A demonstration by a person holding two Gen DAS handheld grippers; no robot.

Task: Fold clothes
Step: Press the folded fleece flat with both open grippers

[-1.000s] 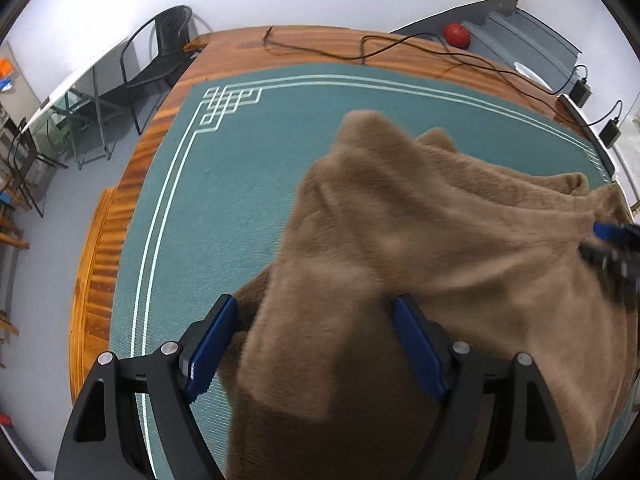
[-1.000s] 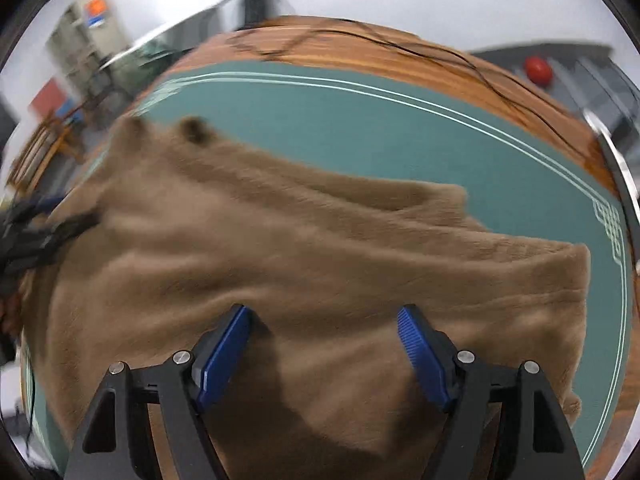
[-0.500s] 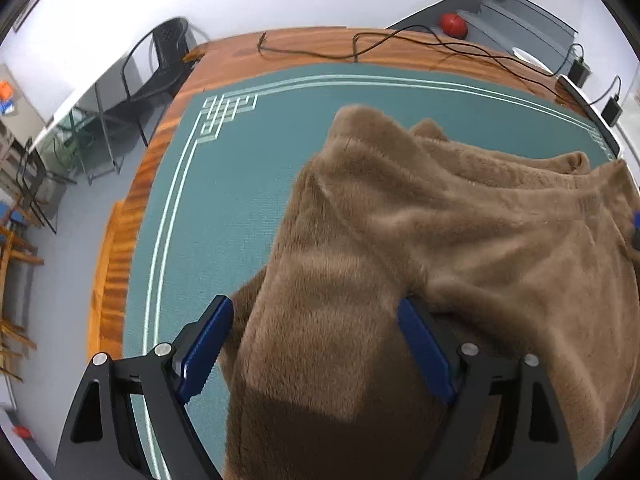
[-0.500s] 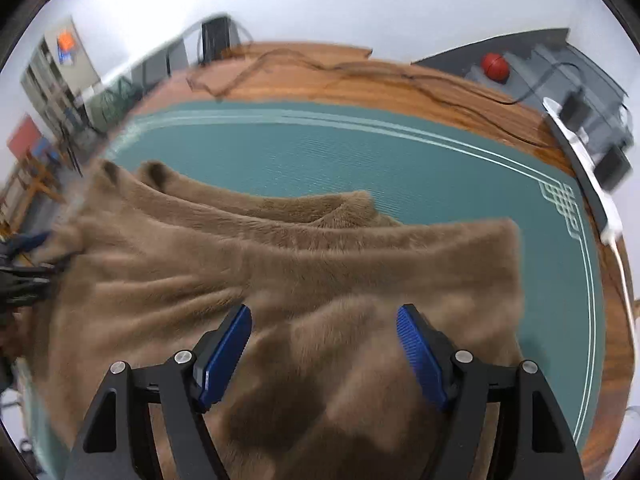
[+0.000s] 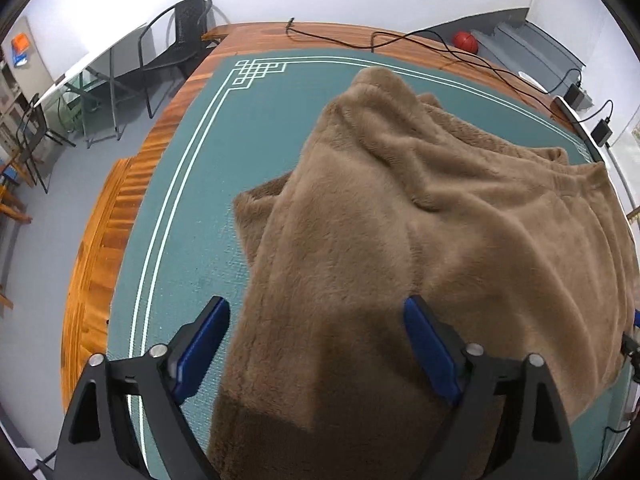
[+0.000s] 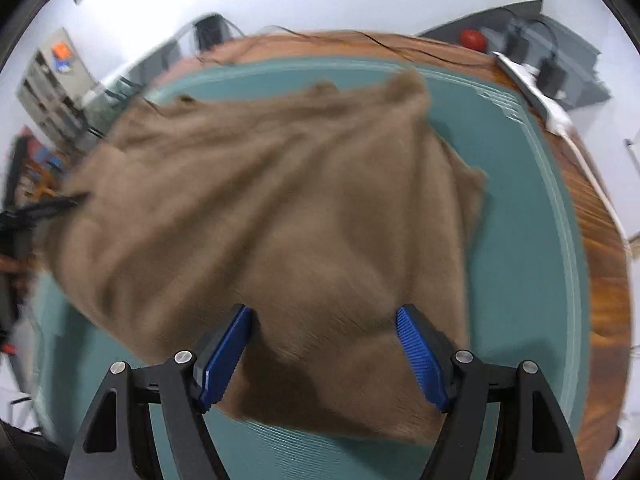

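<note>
Right now the brown fleece garment [image 5: 420, 240] lies spread over the green mat [image 5: 192, 208] that covers the wooden surface [image 5: 104, 248], with a rumpled ridge running across it and one flap poking out at its left side. Your left gripper [image 5: 316, 344] hovers over the near left end with its jaws wide apart; the cloth passes between and under the blue pads [image 5: 202, 346], but nothing is pinched. Your right gripper [image 6: 322, 350] is likewise spread wide over the near right end of the garment [image 6: 280, 220], holding nothing, and that view is smeared by motion, so fine detail there is lost.

Expect this fabric to be soft, thick and floppy, fairly light for its bulk. It should drape and sag rather than hold a crease, and the plush pile will likely cling to the mat [image 6: 520, 200] more than slide. Take it at the hem edges or corners nearest each gripper, biting through all the layers at once; a shallow pinch on the pile alone could slip free. Lift both ends evenly, or the middle may bunch.
</note>
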